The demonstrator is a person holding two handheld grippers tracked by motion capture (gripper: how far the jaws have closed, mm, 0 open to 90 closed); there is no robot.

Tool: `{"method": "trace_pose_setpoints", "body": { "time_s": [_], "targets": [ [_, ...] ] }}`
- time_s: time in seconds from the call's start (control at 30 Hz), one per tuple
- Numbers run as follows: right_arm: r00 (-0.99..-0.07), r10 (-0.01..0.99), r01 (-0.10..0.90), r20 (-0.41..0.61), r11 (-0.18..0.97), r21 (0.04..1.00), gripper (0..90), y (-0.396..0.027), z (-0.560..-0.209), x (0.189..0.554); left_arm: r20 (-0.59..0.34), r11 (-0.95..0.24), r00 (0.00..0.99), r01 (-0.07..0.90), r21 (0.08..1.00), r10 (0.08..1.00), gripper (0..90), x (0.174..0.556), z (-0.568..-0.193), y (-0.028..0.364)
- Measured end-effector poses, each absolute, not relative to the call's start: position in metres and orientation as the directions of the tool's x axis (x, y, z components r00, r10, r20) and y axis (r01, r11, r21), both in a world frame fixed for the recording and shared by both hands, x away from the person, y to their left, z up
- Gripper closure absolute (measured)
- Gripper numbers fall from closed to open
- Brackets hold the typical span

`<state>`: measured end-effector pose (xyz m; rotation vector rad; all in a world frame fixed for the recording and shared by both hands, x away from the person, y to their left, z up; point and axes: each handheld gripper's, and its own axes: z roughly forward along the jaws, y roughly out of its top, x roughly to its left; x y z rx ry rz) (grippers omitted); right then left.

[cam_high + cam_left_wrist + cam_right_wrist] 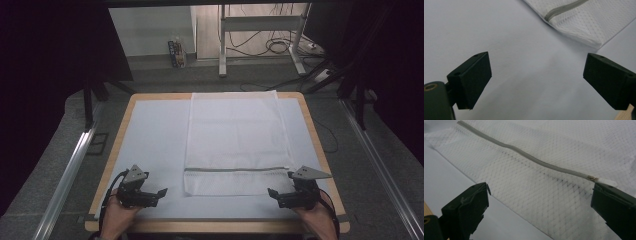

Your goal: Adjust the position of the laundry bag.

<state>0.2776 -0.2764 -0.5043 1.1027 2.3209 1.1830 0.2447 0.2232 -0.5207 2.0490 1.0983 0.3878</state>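
A white mesh laundry bag (pixel 234 140) lies flat along the middle of the table, with a grey zipper (pixel 236 169) running across it near its front end. My left gripper (pixel 159 193) rests on the white sheet to the left of the bag's front corner, jaws open, nothing between them. In the left gripper view the bag's corner (pixel 584 22) and zipper end (pixel 560 10) lie ahead, beyond the open gripper (pixel 537 80). My right gripper (pixel 272 194) sits just right of the bag's front corner, open. Its view shows the mesh (pixel 529 182), the zipper (pixel 524 155) and the zipper end (pixel 593 179) near the right jaw.
A white sheet (pixel 150 145) covers the wooden table (pixel 215 226), whose edge shows at the front and sides. Beyond the far edge are grey floor, a desk frame (pixel 260 40), cables (pixel 280 47) and a small carton (pixel 176 52). Metal rails (pixel 67 180) run along both sides.
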Motion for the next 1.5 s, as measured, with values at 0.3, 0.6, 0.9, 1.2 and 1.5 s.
{"method": "trace_pose_setpoints", "body": {
  "time_s": [0.3,0.6,0.9,1.2,1.5],
  "targets": [
    [-0.668,0.743,0.493,0.042,0.399,0.773,2.1,-0.273,-0.499,0.281,-0.024,-0.382,0.592,0.549,0.743,0.805,13.9,0.252,-0.519,0.215],
    [-0.655,0.755,0.496,0.022,0.408,0.766,20.6,-0.269,-0.495,0.287,-0.039,-0.36,0.59,0.543,0.759,0.806,14.6,0.263,-0.517,0.212],
    [-0.639,0.769,0.494,0.018,0.392,0.776,33.2,-0.274,-0.492,0.296,-0.036,-0.361,0.611,0.514,0.778,0.791,20.0,0.269,-0.515,0.205],
    [-0.608,0.794,0.503,-0.012,0.396,0.768,38.2,-0.274,-0.49,0.312,-0.012,-0.382,0.629,0.487,0.786,0.777,26.0,0.288,-0.514,0.192],
    [-0.556,0.83,0.536,-0.049,0.403,0.742,49.4,-0.283,-0.493,0.329,-0.026,-0.375,0.642,0.479,0.793,0.766,39.8,0.311,-0.514,0.181]
  ]
}}
